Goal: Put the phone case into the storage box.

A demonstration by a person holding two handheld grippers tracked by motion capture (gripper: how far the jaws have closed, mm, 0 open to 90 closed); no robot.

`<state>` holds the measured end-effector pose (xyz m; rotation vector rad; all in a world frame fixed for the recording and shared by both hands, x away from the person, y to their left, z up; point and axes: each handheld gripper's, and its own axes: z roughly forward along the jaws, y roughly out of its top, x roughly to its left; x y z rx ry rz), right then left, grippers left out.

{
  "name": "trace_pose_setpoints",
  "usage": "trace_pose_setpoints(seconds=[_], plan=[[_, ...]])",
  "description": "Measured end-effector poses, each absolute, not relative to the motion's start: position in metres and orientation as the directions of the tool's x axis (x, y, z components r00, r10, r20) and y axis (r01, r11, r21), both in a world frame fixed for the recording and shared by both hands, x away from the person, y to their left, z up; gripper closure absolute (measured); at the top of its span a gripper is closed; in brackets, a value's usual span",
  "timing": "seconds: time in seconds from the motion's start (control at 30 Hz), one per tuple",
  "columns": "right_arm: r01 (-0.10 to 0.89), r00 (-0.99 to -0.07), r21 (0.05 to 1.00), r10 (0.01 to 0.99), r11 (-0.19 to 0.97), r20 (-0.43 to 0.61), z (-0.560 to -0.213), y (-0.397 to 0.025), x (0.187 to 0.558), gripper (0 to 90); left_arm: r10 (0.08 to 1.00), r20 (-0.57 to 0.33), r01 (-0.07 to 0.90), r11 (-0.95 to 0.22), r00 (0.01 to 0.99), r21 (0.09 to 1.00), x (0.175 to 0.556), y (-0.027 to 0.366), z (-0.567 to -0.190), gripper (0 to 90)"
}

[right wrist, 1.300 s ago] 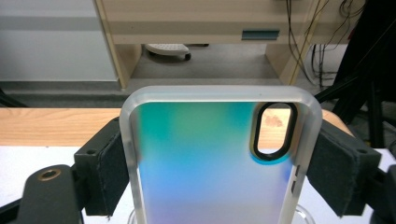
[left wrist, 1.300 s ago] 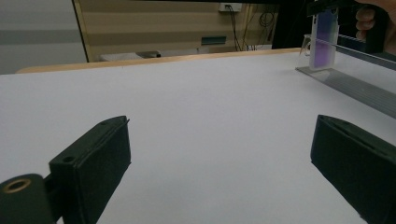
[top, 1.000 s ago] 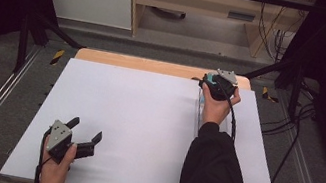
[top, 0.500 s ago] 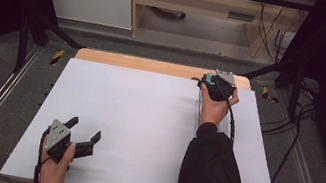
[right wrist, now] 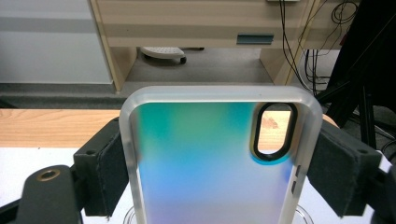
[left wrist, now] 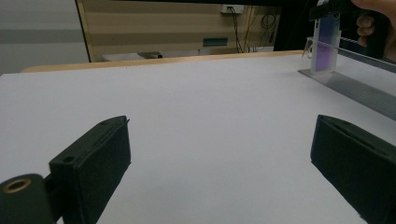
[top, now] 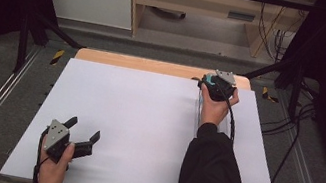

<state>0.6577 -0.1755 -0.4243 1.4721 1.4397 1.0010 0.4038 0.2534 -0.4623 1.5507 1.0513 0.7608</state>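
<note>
At the table's far right, the right gripper pinches a phone case by its long edges, upright, camera hole topmost, above a clear stand. Well apart, the left gripper gapes over bare white tabletop.

Two grippers, one phone case, one clear stand, one white table.
</note>
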Motion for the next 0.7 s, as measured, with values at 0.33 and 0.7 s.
trace_pose_setpoints(seconds=[0.33,0.7], plan=[[0.358,-0.003,0.933,0.999,0.036,-0.037,-0.4229,-0.1733,0.6565,17.2,0.912,-0.057,0.239,-0.045,0.406,0.970,0.4036,0.2538,-0.4629,4.4],[0.361,0.003,0.932,1.000,0.026,-0.030,-0.4228,-0.1785,0.6572,17.2,0.909,-0.051,0.236,-0.053,0.414,0.970,0.4040,0.2519,-0.4629,4.4]])
